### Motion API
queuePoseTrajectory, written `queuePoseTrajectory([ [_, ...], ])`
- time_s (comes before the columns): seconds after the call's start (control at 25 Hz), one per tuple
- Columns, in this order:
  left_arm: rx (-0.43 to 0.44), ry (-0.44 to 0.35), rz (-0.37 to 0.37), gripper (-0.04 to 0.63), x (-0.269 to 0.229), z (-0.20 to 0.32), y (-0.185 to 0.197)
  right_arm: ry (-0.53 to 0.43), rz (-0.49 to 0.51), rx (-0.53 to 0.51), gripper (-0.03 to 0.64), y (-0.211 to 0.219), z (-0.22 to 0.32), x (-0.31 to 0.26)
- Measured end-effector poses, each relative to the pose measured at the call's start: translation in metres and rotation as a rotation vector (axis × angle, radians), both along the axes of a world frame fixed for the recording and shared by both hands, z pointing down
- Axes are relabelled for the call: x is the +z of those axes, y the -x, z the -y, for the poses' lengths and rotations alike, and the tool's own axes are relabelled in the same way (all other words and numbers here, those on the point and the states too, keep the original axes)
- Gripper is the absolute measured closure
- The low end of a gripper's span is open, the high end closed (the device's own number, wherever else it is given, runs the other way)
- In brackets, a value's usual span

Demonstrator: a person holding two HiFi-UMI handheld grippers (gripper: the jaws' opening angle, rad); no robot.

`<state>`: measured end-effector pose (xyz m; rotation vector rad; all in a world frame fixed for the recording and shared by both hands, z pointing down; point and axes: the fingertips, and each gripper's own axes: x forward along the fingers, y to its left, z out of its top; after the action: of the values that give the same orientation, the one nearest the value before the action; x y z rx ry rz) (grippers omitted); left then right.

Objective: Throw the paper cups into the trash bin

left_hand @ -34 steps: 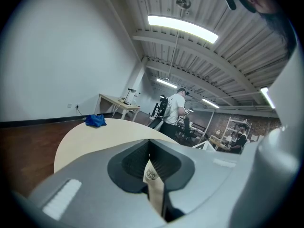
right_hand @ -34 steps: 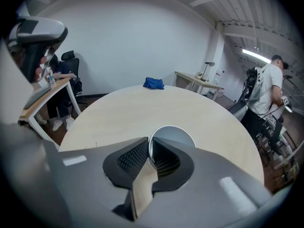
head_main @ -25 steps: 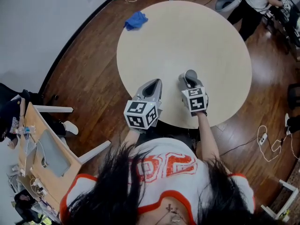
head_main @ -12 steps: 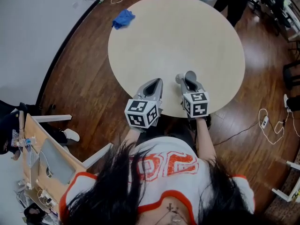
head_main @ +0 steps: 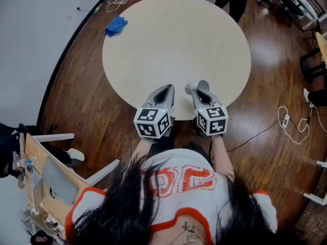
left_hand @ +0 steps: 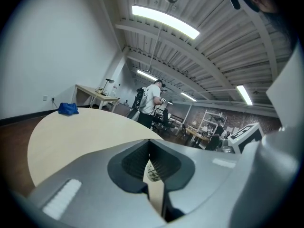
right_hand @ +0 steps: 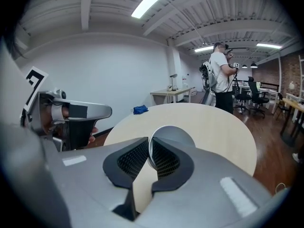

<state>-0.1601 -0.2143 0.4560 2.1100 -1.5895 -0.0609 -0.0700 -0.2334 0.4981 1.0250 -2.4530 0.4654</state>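
In each gripper (head_main: 163,90) (head_main: 204,92), one paper cup (left_hand: 152,170) (right_hand: 176,136).

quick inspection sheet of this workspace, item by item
surface: round table, nothing seen on top
job's things: paper cup in the right tool; white printed cup in the left tool; no trash bin made out
clutter: blue cloth by the table's far edge
tools: right shut on the paper cup's rim; left shut on the white printed cup
cables: loose cables on the floor at right, more near the wall
surroundings: wood floor; person standing beyond the table; desk at left
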Motion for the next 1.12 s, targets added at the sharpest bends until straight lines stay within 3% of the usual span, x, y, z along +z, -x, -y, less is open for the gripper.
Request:
queuePoseTrajectory([
  [0.76, 0.018, 0.030, 0.033, 0.595, 0.013, -0.082, -0.147, 0.026, 0.012, 0.052, 0.586, -0.158, -0.079, 0.015],
  [1.12, 0.076, 0.048, 0.045, 0.595, 0.014, -0.107, -0.182, 0.056, 0.021, 0.136, 0.586, -0.204, -0.104, 0.025],
])
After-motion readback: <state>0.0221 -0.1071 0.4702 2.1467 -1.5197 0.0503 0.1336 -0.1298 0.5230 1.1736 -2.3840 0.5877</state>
